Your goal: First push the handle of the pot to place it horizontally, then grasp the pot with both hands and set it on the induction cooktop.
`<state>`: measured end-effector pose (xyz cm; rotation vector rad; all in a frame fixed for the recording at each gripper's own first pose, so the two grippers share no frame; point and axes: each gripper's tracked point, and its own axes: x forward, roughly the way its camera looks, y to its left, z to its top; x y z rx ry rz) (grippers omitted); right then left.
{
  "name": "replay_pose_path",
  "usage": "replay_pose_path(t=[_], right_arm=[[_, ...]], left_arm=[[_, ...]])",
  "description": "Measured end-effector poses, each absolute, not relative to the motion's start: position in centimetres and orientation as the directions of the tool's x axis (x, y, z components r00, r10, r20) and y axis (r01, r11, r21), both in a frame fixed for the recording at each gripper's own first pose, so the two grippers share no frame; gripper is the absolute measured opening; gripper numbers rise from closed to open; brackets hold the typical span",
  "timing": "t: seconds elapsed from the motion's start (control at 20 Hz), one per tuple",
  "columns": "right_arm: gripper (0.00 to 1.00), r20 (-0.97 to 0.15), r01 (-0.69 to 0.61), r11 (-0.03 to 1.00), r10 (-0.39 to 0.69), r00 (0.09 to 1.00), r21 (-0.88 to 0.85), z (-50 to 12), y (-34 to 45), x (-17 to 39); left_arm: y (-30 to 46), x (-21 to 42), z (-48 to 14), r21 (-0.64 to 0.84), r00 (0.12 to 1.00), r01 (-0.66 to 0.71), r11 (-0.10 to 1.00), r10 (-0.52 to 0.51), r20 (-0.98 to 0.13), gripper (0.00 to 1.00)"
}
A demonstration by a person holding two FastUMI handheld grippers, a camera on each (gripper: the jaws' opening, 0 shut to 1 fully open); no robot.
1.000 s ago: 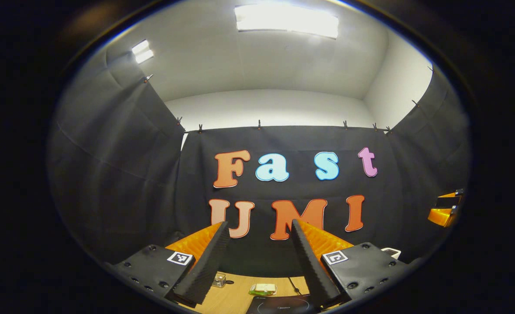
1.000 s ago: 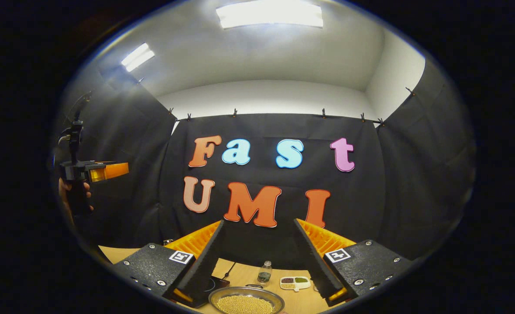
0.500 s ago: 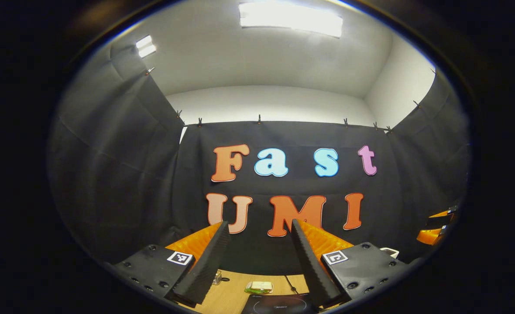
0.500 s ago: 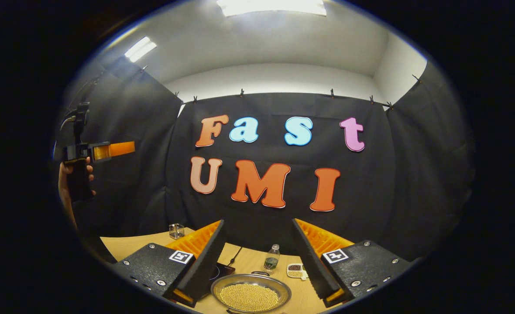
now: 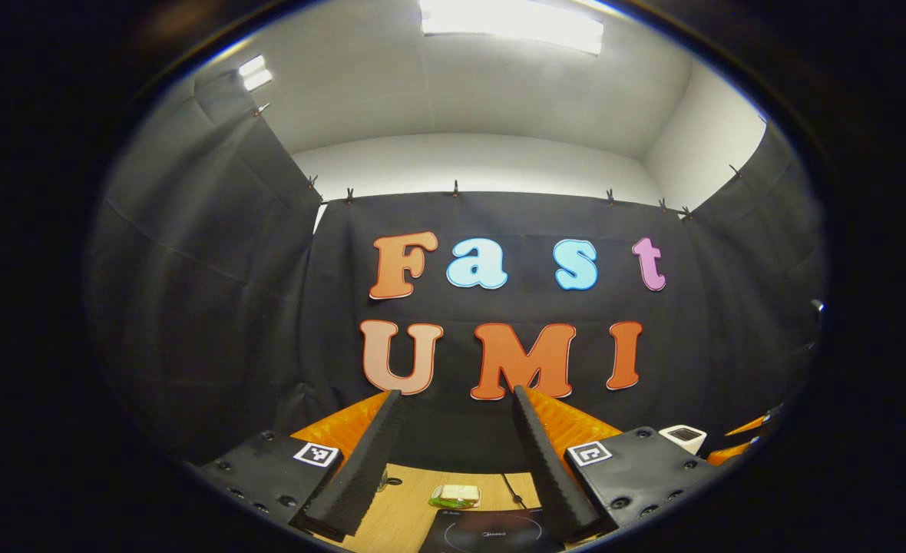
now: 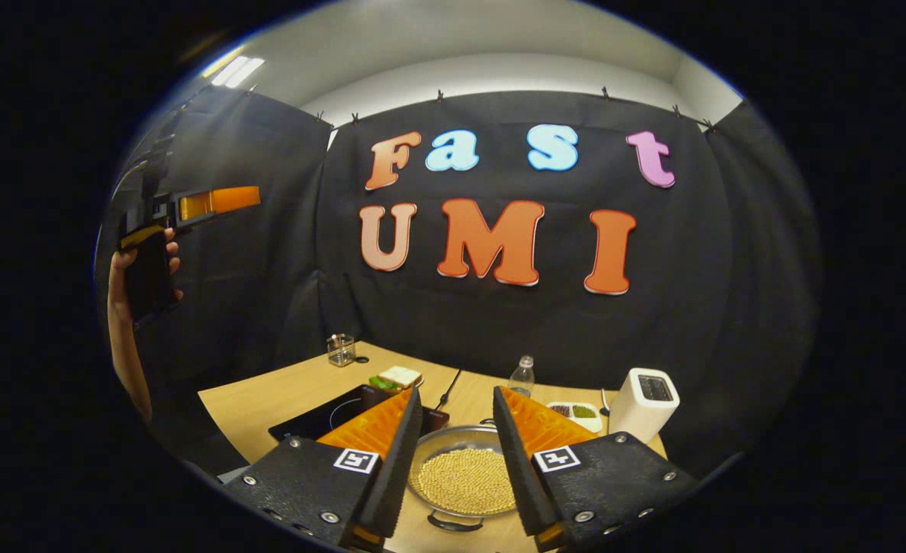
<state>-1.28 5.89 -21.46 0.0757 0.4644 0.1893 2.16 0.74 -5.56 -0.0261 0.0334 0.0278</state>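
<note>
Pale wood makes up the table [image 6: 284, 392], the broadest surface here, which runs beneath everything in the right gripper view and shows as a narrow strip between the fingers in the left gripper view. On it, toward its left part in the right gripper view, lies the flat dark induction cooktop [image 6: 322, 415], whose front edge with a printed ring also sits at the bottom of the left gripper view. Just beside the cooktop, to its right, rests the pot [image 6: 464, 478], a shallow metal pan full of small yellowish beads; a small dark handle juts from its near rim, and it stands on the table, not on the cooktop. The right gripper [image 6: 457, 453] hangs above and in front of the pot with its fingers spread apart, holding nothing, the pot framed between them. The left gripper [image 5: 453, 461] is raised well above the table, pointed toward the booth's wall, its fingers likewise parted and empty; in the right gripper view it appears at the far left, gripped by a hand [image 6: 127, 265]. A white toaster [image 6: 643, 403] stands upright to the right of the pot. Behind the pot are a small clear bottle [image 6: 521, 376] and a white divided dish [image 6: 576, 415] of dark and green grains. A sandwich on a green leaf [image 6: 395, 378] lies behind the cooktop, and a little clear glass cup [image 6: 340, 349] sits at the far left of the table.
</note>
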Motion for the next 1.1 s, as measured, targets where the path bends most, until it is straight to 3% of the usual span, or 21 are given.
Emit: replay_pose_path(t=[0.2, 0.55, 0.7, 1.1], right_arm=[[0.37, -0.573, -0.216, 0.959, 0.283, 0.769, 0.183, -27.2, 8.4, -2.9], [0.16, -0.754, -0.183, 0.932, 0.361, 0.549, 0.312, -35.6, 11.2, -5.9], [0.02, -0.8, -0.181, 0.916, 0.401, 0.446, 0.358, -38.2, 12.0, -7.7], [0.0, -0.859, -0.083, 0.891, 0.452, 0.242, 0.446, -42.3, 13.7, -10.6]], left_arm=[[0.7, 2.5, -6.8, -0.047, 0.998, -0.03, 0.998, 0.028, -0.052, 0.93], [0.7, 3.3, -9.6, -0.034, 0.994, -0.04, 0.999, 0.036, -0.107, 0.93], [1.1, 3.7, -10.2, -0.036, 0.992, -0.052, 0.998, 0.048, -0.116, 0.93], [-0.7, 4.0, -13.2, -0.092, 0.981, 0.005, 0.996, -0.023, -0.195, 0.93]])
